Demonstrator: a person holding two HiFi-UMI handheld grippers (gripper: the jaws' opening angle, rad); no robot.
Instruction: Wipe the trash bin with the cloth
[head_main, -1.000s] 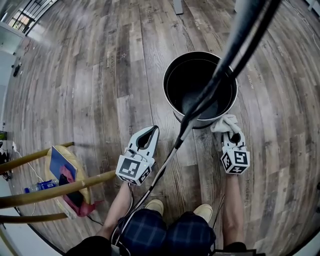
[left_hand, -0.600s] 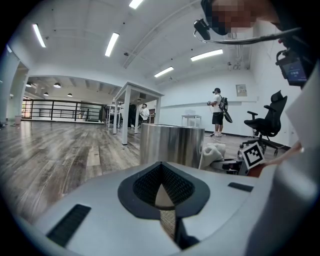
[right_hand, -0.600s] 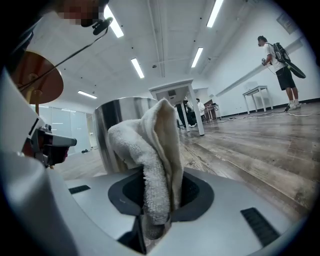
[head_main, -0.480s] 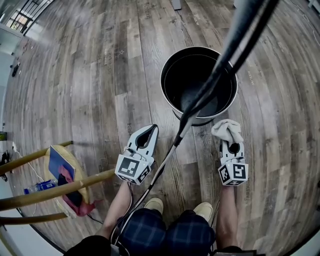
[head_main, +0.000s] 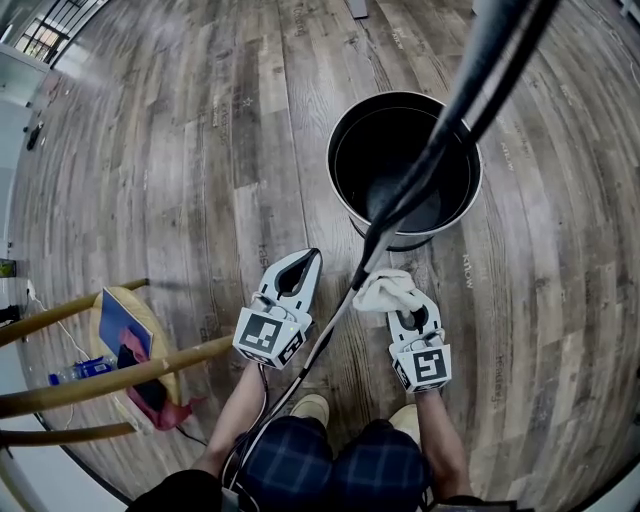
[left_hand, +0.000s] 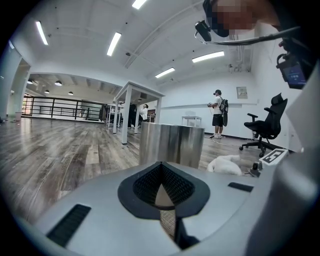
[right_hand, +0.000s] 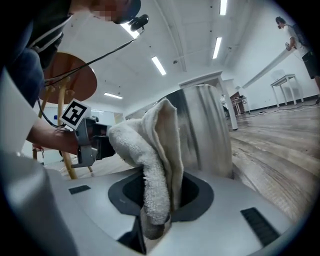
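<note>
Cloth (head_main: 385, 292), pinched by one fold in our right hand-held gripper (head_main: 397, 302) near the bin (head_main: 331, 160), may slip free once we rub; our left hand-held gripper (head_main: 308, 257) is closed on nothing.

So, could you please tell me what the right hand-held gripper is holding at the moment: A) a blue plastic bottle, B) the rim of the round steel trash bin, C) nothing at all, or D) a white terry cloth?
D: the right gripper view shows the right hand-held gripper with its jaws closed on a bunched white terry cloth.
</note>
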